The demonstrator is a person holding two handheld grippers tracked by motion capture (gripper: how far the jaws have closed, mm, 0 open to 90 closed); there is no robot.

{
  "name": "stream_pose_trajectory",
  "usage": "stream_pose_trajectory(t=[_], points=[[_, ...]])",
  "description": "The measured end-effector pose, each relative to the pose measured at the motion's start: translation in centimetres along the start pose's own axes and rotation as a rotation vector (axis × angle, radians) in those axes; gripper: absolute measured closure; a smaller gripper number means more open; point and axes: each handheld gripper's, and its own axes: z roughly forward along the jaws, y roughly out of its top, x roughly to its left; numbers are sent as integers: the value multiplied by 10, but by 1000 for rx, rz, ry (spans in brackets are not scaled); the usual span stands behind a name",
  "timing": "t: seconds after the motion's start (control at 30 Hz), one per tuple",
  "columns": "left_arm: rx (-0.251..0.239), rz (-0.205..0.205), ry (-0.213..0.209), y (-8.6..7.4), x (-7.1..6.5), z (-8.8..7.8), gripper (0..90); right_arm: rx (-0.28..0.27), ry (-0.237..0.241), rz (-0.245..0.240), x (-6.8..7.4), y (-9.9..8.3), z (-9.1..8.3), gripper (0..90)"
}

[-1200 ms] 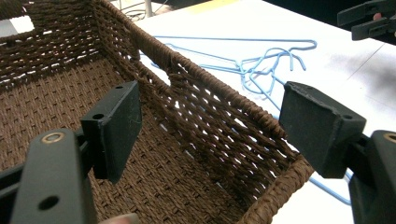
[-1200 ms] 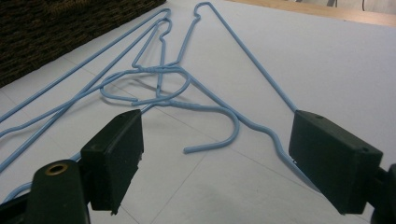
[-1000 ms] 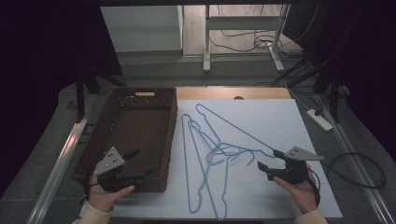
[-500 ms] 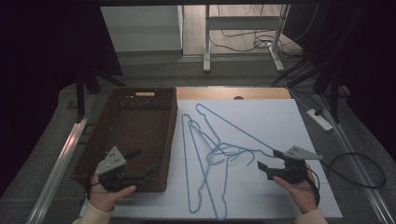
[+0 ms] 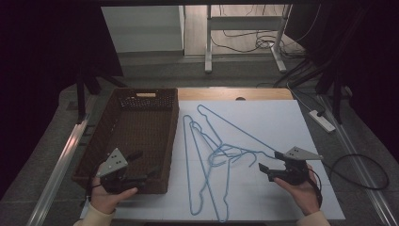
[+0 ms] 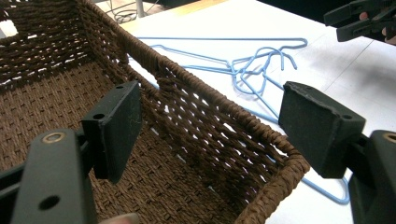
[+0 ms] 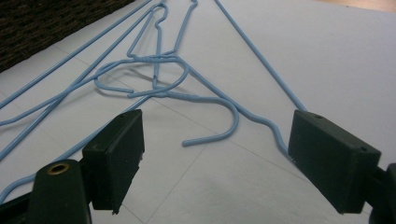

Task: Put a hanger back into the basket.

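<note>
Left gripper (image 6: 210,126): jaws spread wide, nothing between them, hovering over the near right corner of the wicker basket (image 5: 136,136). Right gripper (image 7: 219,158): jaws also spread, empty, low over the white tabletop (image 5: 282,122), with one hanger's hook just ahead of them. Versus 0.5 s and 1.0 s ago: no visible change, both grippers and the hangers sit where they were.

Basket at 9 o'clock on the table, long axis 12–6, no contents on the parts of its floor that show.

Blue wire hangers (image 5: 211,155) lie flat mid-table, just right of the basket, in a tangled pile. Two run roughly 12–6; a third runs from 11 to 4. Hooks cluster mid-pile, toward the right gripper at 4 o'clock.
</note>
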Motion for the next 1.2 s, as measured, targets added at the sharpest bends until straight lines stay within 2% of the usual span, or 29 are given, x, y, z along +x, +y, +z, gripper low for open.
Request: stream_pose_trajectory(t=[0.27, 0.53, 0.6, 0.9, 1.2], points=[[-4, 3, 3, 2, 0, -1, 227, 16, -15, 12, 1, 7, -2, 196], [-8, 9, -4, 4, 2, 0, 227, 47, -26, -7, 7, 17, 0, 198], [-7, 8, -7, 4, 2, 1, 226, 64, -42, -15, 10, 20, 2, 202], [-12, 14, -15, 7, 3, 3, 227, 143, -45, -32, 18, 38, 25, 214], [-10, 17, -24, 8, 3, 5, 227, 231, -47, -19, 22, 57, 48, 253]])
